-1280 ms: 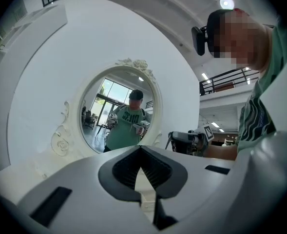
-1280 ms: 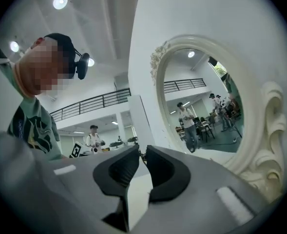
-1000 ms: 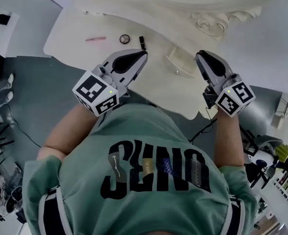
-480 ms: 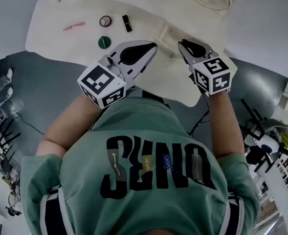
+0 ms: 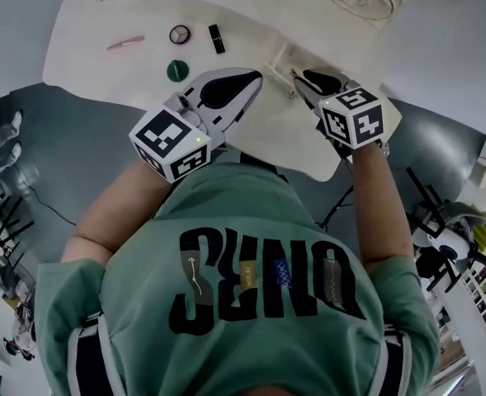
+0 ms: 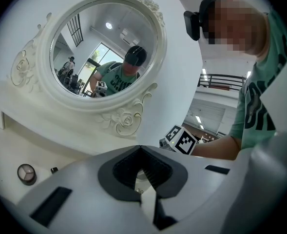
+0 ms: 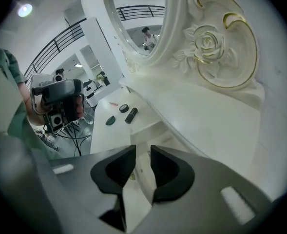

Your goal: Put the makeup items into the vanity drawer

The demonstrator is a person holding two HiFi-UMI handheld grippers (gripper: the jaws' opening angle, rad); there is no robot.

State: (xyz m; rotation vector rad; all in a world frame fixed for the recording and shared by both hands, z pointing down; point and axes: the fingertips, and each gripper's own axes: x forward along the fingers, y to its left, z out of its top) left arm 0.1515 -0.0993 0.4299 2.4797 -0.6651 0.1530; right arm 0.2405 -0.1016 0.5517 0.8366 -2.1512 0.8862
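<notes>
Head view, far left of the cream vanity top (image 5: 86,64): a pink stick (image 5: 125,43) lies flat. To its right is a round compact (image 5: 179,34) with a pale lid. A green round case (image 5: 176,71) lies nearer the front edge, just below the compact. A black lipstick (image 5: 216,39) lies on its side just right of the compact. All four are out on the top, near one another and apart from both tools. Next comes the left gripper (image 5: 257,76), held over the front edge and pointing toward the drawer (image 5: 277,58). In the left gripper view its tips meet (image 6: 141,147) with nothing pinched between them, and the oval mirror (image 6: 104,48) fills the background. The drawer front sits at the centre of the vanity, between the two tools; whether it is pulled out, cannot tell. Right of it is the right gripper (image 5: 296,76), angled down at the drawer front. Its jaws have just been opening and stand apart by a narrow gap (image 7: 143,147). In the right gripper view a small brass knob (image 7: 132,177) shows in that gap, close to the left-hand jaw, and the pads do not press on it. Far right, the carved rose scroll of the mirror frame (image 7: 206,45).
</notes>
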